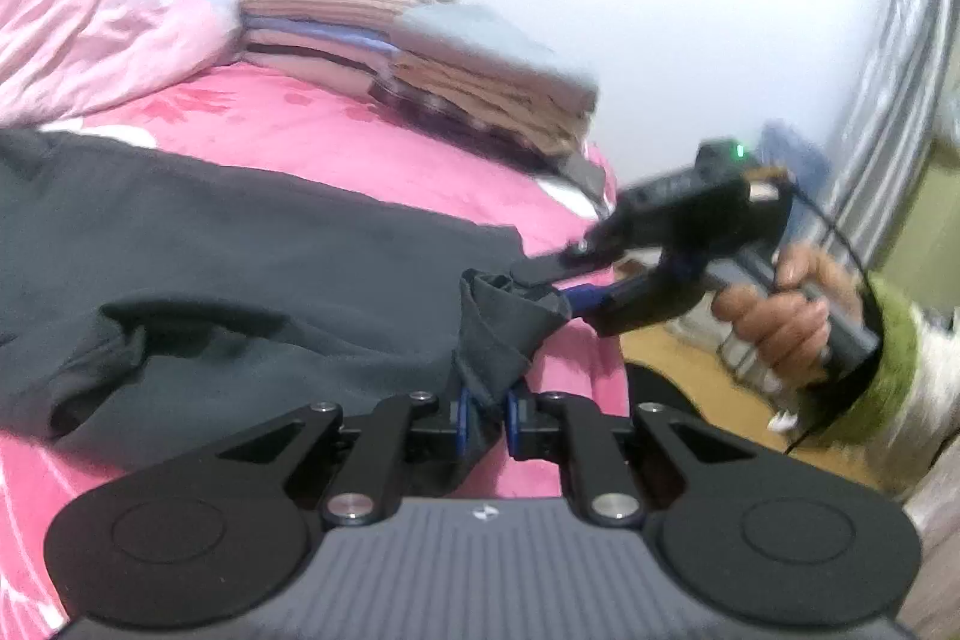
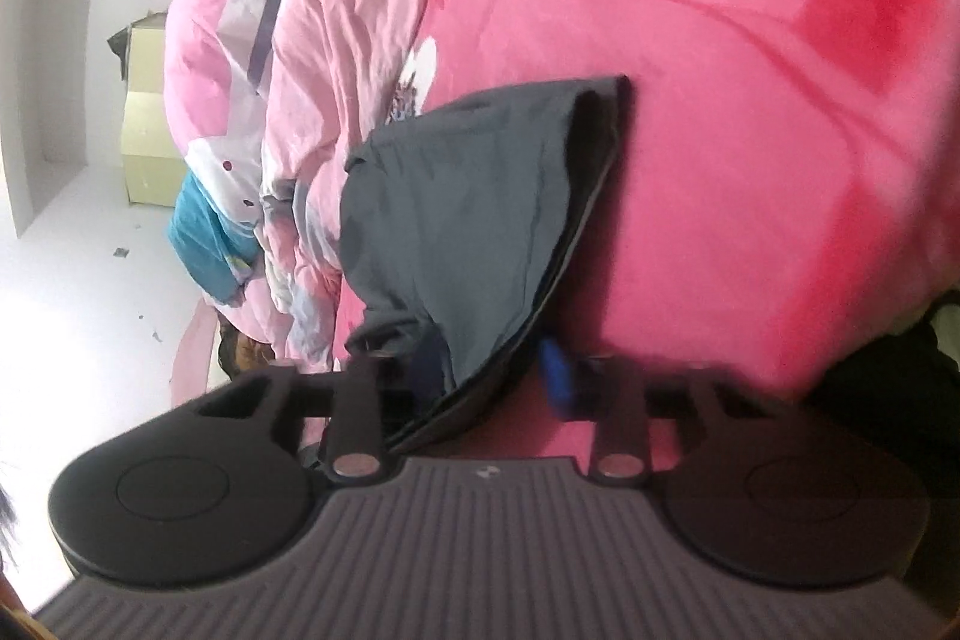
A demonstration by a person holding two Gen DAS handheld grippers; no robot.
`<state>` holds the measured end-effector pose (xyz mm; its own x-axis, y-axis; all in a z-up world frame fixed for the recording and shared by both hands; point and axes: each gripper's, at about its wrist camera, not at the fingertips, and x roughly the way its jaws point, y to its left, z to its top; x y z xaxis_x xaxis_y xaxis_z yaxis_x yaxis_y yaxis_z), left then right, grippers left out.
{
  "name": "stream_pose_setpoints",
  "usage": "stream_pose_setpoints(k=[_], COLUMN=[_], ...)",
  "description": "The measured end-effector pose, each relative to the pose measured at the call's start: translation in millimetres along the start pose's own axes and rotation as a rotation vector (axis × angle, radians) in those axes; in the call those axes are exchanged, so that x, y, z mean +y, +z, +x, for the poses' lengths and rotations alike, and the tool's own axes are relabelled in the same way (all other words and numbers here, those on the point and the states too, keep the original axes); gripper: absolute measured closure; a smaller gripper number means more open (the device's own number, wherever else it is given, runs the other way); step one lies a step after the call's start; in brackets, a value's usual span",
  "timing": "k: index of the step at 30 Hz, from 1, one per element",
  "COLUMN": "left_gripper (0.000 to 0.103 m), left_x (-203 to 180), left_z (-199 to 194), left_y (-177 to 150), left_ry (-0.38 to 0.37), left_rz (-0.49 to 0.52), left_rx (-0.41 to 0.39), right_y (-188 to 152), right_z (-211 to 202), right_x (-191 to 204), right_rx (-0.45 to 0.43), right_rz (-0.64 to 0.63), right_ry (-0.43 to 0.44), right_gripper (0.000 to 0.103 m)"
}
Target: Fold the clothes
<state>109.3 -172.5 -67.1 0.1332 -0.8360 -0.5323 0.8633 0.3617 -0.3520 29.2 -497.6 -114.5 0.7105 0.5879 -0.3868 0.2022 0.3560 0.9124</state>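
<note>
A dark grey garment lies spread on the pink bedspread. My left gripper is shut on the garment's near right edge, cloth pinched between its blue pads. My right gripper, held in a hand at the right, holds the same edge a little further away. In the right wrist view the garment hangs folded between the fingers of the right gripper; the jaws stand partly apart with cloth against the left finger, so its grip is unclear.
A stack of folded clothes sits on the far side of the bed. A crumpled pink quilt lies at the back left and shows in the right wrist view. The bed edge and wooden floor are at the right.
</note>
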Motion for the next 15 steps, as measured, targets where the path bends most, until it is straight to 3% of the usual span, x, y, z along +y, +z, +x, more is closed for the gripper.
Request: stream_pose_setpoints(k=[1, 4, 9, 15], left_gripper=[0.091, 0.092, 0.092, 0.092], left_x=[4.0, 20.1, 62.8, 117.1], left_z=[-4.3, -21.5, -58.6, -97.1], left_y=[0.7, 4.4, 11.5, 15.1], left_ry=[-0.007, -0.003, 0.013, 0.078], left_rz=[-0.024, -0.107, -0.278, -0.414], left_rx=[-0.010, -0.053, -0.158, -0.264], right_y=[1.6, 6.2, 20.1, 50.4], right_z=[3.3, 13.0, 41.9, 114.9], right_x=[5.2, 20.8, 56.5, 109.4], right_rx=[-0.006, -0.026, -0.032, 0.020], right_rz=[-0.016, -0.066, -0.166, -0.286], right_ry=[0.007, 0.030, 0.077, 0.103], right_gripper=[0.093, 0.098, 0.100, 0.100])
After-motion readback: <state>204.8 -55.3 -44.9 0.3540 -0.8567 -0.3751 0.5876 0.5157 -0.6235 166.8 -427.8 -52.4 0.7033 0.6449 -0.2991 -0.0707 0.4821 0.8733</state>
